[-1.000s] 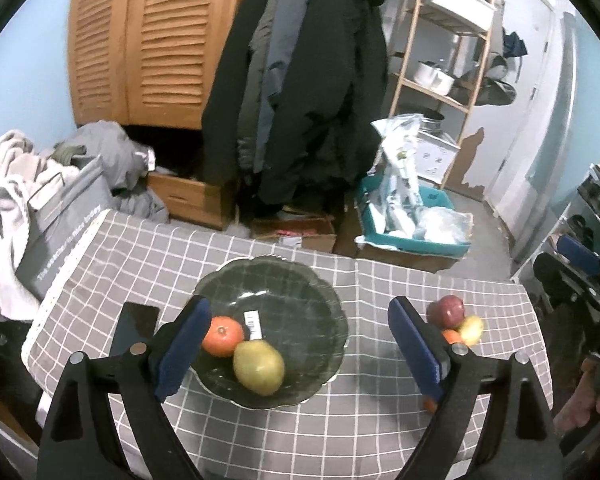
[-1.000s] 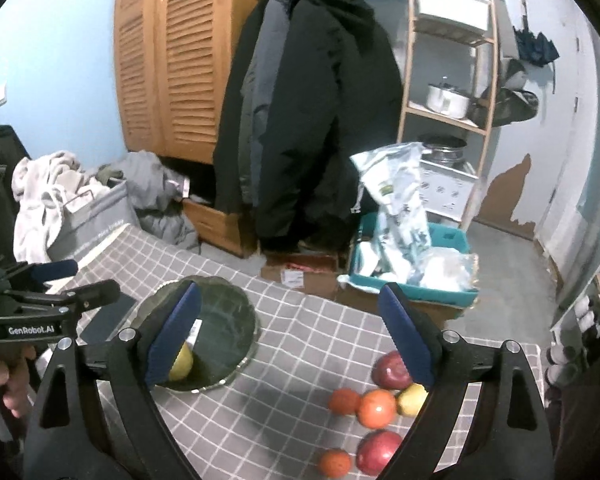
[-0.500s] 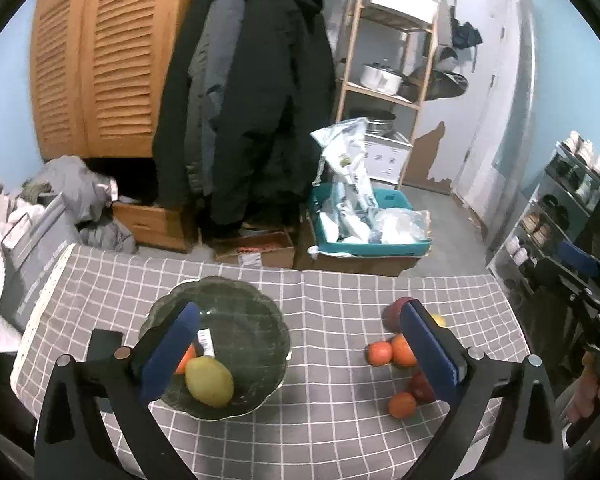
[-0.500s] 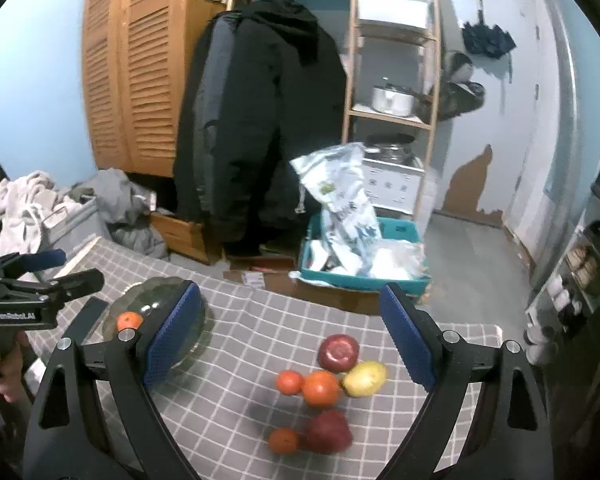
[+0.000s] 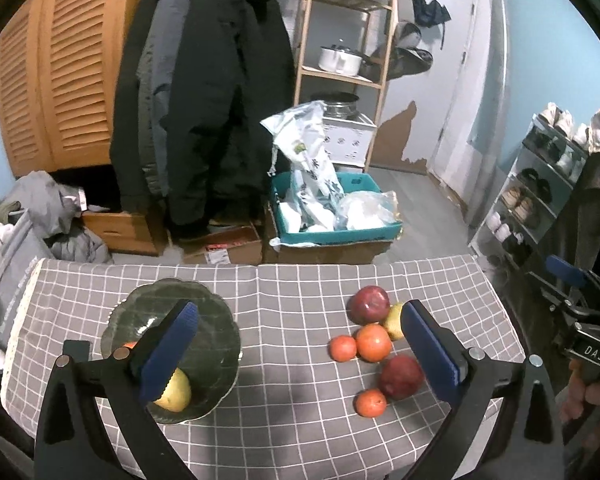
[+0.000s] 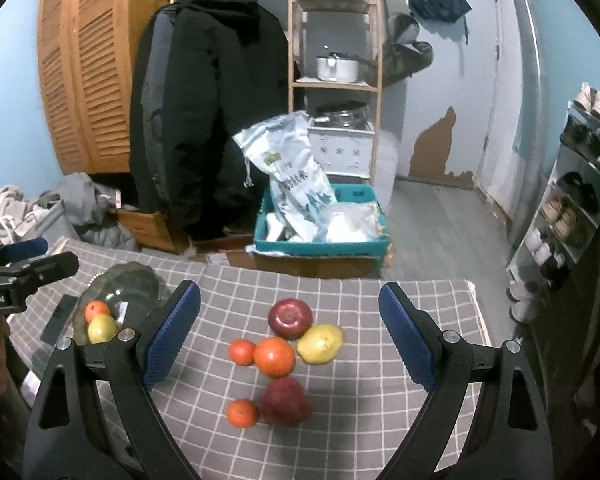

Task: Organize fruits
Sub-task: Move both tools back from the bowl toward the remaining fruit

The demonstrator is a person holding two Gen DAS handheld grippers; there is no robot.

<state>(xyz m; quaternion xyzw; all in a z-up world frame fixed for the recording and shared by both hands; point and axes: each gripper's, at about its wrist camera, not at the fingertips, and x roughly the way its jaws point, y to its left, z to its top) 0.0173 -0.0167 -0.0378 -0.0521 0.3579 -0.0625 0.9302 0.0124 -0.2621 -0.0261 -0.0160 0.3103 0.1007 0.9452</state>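
Both grippers have swung from the bowl [image 5: 172, 344] toward the fruit pile; right gripper [image 6: 290, 336] spread wide, empty — orange [image 6: 275, 356] firm, round, grab across middle.

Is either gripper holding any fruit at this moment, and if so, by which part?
Nothing is held. The left gripper and right gripper both stand open and empty above the table.
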